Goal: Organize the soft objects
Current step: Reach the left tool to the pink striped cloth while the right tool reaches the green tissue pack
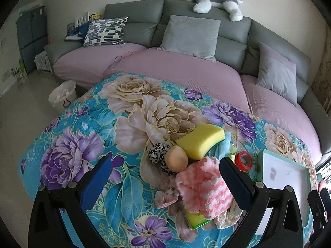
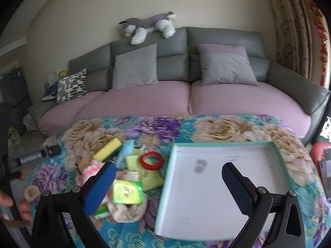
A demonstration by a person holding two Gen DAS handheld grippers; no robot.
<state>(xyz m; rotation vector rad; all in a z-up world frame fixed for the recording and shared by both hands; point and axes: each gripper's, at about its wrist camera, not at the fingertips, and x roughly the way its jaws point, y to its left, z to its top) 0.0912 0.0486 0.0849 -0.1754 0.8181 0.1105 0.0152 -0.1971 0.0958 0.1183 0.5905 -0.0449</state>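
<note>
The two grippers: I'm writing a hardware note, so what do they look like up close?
Both the left gripper and right gripper have black frames with round metal pivot bolts and two blue-padded fingers; the right pad's inner face shows a dotted grip texture.

A turquoise cloth (image 1: 103,124) printed with beige and purple peonies covers the table. On it, at 12 o'clock in the pile, lies a yellow sponge (image 1: 199,140); at 6 o'clock a pink-and-white striped towel (image 1: 203,188). The red ring (image 2: 151,160) sits at 9 o'clock of the white tray (image 2: 206,196) (mint-green rim).
</note>
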